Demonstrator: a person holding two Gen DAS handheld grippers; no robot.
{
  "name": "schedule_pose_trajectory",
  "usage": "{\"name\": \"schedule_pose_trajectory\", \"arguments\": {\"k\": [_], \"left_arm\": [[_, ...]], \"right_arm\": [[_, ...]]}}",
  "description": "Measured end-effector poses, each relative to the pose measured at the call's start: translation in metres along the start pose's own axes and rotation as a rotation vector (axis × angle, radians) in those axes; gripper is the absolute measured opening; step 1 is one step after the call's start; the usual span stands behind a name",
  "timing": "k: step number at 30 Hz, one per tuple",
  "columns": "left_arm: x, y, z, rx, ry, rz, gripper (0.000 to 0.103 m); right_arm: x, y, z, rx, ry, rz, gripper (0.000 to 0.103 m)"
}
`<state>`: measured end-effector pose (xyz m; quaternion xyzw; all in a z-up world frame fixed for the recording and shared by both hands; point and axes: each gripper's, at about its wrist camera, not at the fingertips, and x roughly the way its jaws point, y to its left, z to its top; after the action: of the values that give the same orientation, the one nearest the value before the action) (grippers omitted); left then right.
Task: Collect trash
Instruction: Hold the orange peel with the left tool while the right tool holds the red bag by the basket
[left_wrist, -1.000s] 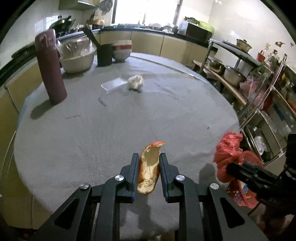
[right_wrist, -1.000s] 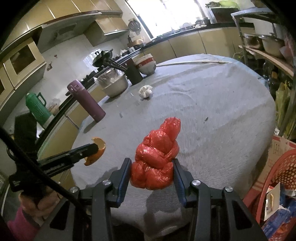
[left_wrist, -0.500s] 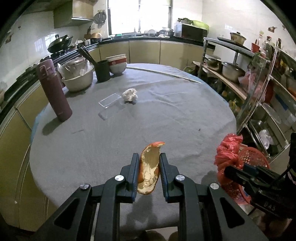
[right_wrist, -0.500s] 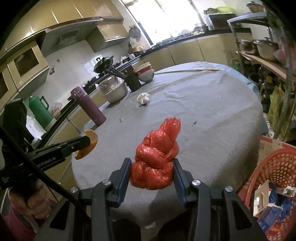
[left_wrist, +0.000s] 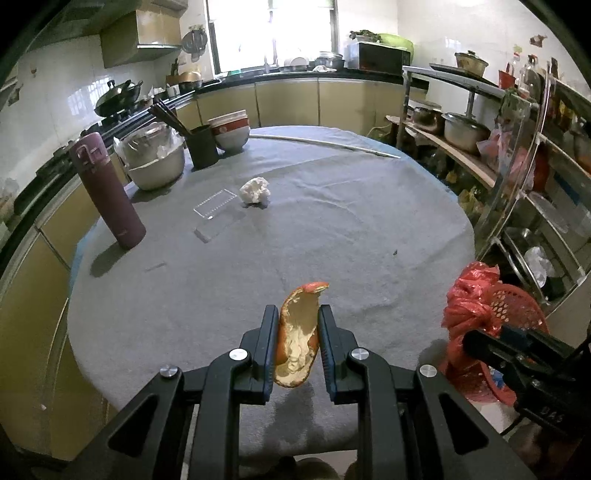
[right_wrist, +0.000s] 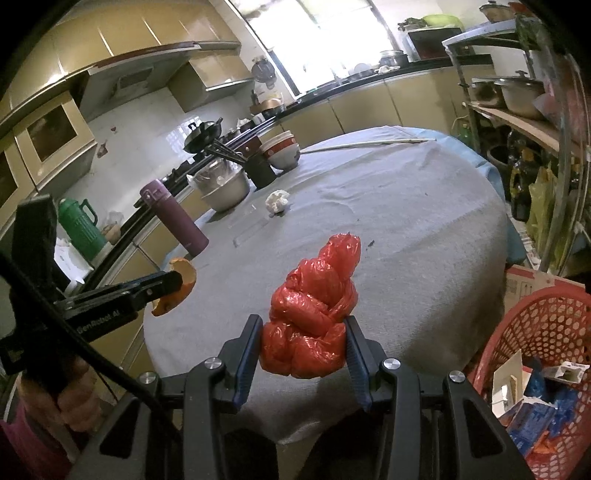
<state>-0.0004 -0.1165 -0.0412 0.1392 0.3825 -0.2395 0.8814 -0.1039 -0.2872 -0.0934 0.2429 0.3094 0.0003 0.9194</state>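
Left gripper (left_wrist: 297, 343): jaws drawn in close, pads pressed on either side of an orange peel (left_wrist: 297, 334). Peel upright between the pads, pale pith facing the camera, orange tip poking above the fingertips, lower end hanging just below them. Held off the cloth, above the near edge of the round table (left_wrist: 332, 229).

Right gripper (right_wrist: 303, 343): jaws part-way apart, clamped on a crumpled red plastic bag (right_wrist: 314, 314). Bag bulging well above the pads, twisted peak pointing up and away, bottom squeezed between the blue-edged fingers. Also clear of the tabletop, over the near rim.

Seen from the right wrist: left gripper off to the left with the peel at its tip, gripped by a hand (right_wrist: 70, 391) low in the corner. Seen from the left wrist: right gripper (left_wrist: 476, 332) low at the right with the red bag just beside a red mesh basket (left_wrist: 517, 314).

Red mesh basket standing on the floor at the right of the table, below the tabletop, paper and blue scraps inside.

On the table, well apart from both grippers: crumpled white tissue (left_wrist: 255, 190), clear plastic wrapper (left_wrist: 216, 201) just beside it, maroon flask (left_wrist: 107, 190) upright at the left, metal bowl (left_wrist: 157, 162), dark chopstick holder (left_wrist: 202, 146), stacked bowls (left_wrist: 231, 129) at the far side.
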Motion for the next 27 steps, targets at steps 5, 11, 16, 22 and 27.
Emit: {"name": "schedule_pose_trajectory", "arguments": {"k": [5, 11, 16, 22, 27], "left_arm": [[0.000, 0.000, -0.002, 0.010, -0.009, 0.037, 0.022], [0.000, 0.003, -0.002, 0.009, -0.016, 0.067, 0.022], [0.000, 0.001, -0.003, 0.019, -0.023, 0.090, 0.022], [0.001, 0.000, -0.002, 0.025, -0.028, 0.111, 0.022], [0.002, -0.001, -0.001, 0.031, -0.027, 0.121, 0.022]], "right_arm": [[0.002, 0.001, -0.001, 0.003, 0.007, 0.006, 0.047], [0.008, 0.002, -0.002, -0.002, 0.020, 0.011, 0.047], [0.012, 0.001, -0.002, 0.007, 0.027, 0.013, 0.047], [0.014, -0.001, -0.002, 0.017, 0.030, 0.019, 0.047], [0.014, -0.004, -0.003, 0.034, 0.030, 0.030, 0.047]]}}
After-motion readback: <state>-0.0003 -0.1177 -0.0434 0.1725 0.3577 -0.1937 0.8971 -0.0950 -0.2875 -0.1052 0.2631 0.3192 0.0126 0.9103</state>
